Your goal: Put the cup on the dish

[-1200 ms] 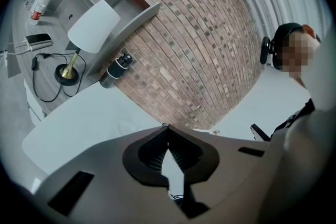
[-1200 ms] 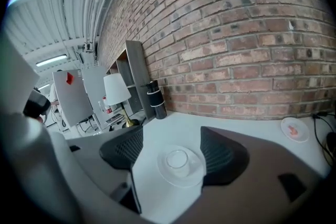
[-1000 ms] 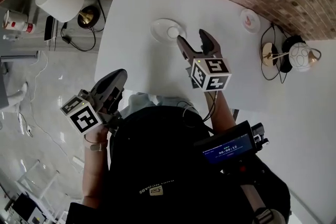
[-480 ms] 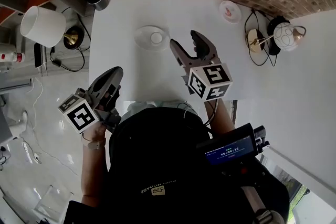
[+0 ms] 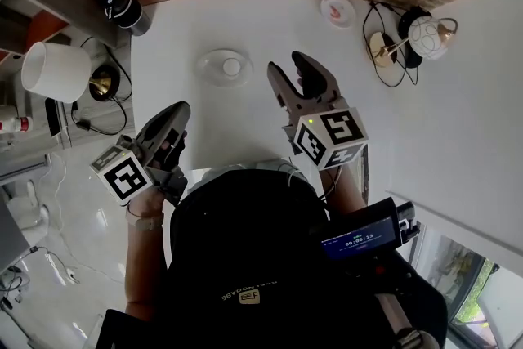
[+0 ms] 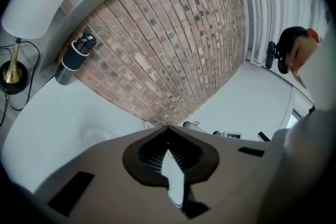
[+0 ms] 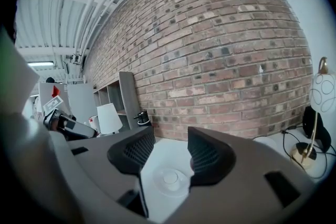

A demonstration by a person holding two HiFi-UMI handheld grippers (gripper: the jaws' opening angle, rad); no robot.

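the right gripper [image 7: 170, 145] is seen with its jaws narrowed to a modest gap. they have just been drawn closer, and nothing is held between them. only the dish [image 7: 181, 190] is seen through the gap, well ahead on the table [image 5: 245, 20]. the left gripper [image 6: 168, 129] is closed tip to tip on nothing and is held by the table's near corner.

a small white cup [image 7: 169, 178] appears to be seated in the middle of the dish, so the task is judged done or nearly so, though the cup's shape is too small to be made out well.

the cup is judged light, stiff, glazed and slippery — and breakable, as is the dish, which looks like thin clear glass. if the cup must be taken again, it is best gripped across its wall near the rim, squarely and gently. the dish is best left untouched — a nudge could slide it over the smooth top.
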